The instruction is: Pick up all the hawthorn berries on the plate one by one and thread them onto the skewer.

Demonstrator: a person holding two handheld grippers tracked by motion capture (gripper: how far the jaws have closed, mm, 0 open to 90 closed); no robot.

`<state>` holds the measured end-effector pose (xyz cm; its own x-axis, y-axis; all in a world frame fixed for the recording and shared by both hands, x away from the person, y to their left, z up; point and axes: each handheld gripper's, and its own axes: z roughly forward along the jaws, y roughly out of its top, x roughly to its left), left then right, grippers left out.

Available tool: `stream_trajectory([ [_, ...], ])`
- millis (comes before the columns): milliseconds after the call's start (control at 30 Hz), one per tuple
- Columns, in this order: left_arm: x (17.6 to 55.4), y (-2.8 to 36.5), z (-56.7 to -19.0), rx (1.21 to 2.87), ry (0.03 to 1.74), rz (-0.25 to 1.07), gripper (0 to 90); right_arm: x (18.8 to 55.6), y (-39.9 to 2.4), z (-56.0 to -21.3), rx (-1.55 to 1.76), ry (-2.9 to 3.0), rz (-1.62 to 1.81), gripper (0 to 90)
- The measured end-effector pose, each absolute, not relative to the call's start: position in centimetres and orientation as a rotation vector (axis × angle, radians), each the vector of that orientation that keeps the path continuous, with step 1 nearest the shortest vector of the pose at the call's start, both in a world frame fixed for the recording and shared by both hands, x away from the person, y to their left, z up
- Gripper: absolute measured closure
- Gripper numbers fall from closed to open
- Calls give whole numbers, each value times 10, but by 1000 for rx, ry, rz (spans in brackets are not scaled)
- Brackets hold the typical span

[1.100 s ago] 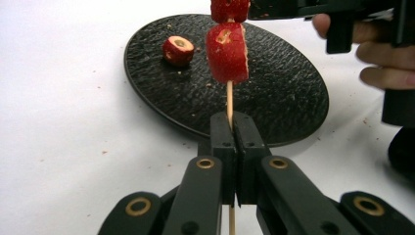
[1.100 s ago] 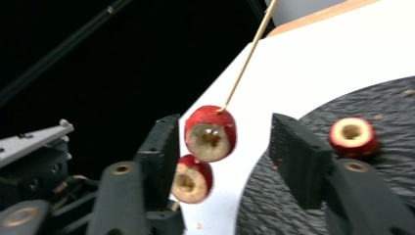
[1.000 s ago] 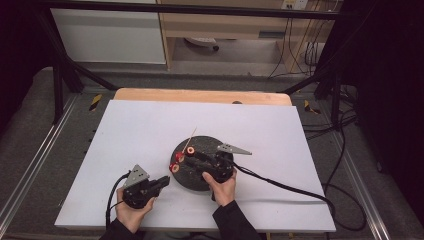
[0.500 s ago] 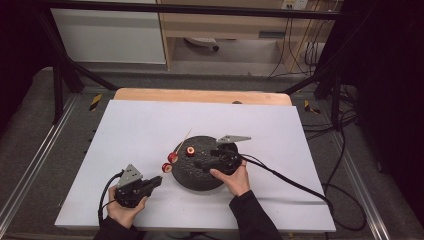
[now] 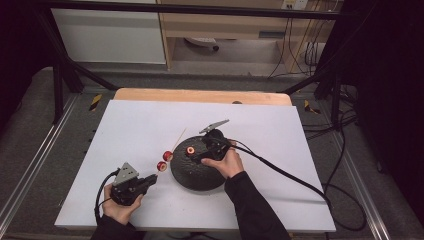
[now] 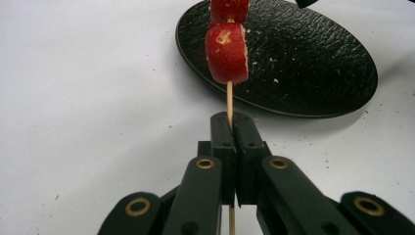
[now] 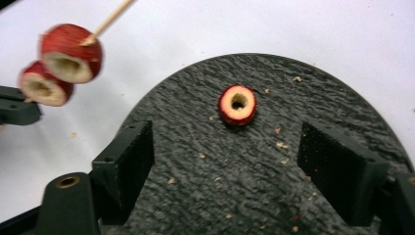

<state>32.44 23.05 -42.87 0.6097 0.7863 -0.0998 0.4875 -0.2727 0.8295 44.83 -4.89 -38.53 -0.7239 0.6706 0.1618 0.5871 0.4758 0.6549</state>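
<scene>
Nearest the table's front edge, the left claw [image 6: 230, 128] is clamped on a thin wooden skewer [image 6: 229, 100], which carries two red fruit rings [image 6: 226, 51] partway up. A second ago this claw sat right against the black plate [image 5: 197, 172]; it has since drawn back toward the front-left part of the table, so the threaded rings now hang over the white table [image 5: 280, 145] just beside the plate's left rim rather than above it.

Farther in, the right claw [image 7: 225, 171] stands wide open and empty over the plate. One more red fruit ring [image 7: 237, 105], cored through the middle, lies flat on the plate between and a little beyond its jaws, not touching either. The right hand [image 5: 227, 162] has moved from the plate's front toward its far side, lining the open claw up on that ring.

My reading is that two pieces are already threaded and the third is next: the right claw looks set to close on the loose ring. Whether the skewer's point is angled to meet the hole is hard to judge, as the rings blur in the right gripper view.
</scene>
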Motion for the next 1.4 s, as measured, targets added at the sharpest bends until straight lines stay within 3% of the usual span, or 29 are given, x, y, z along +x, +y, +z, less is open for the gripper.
stream_trajectory([
  [867,326,232,-429,1928,1025,426,887,498,-20,-411,1309,2688,964,531],
  [1400,325,231,-429,1929,1022,424,888,503,-19,-420,1383,2716,964,600],
])
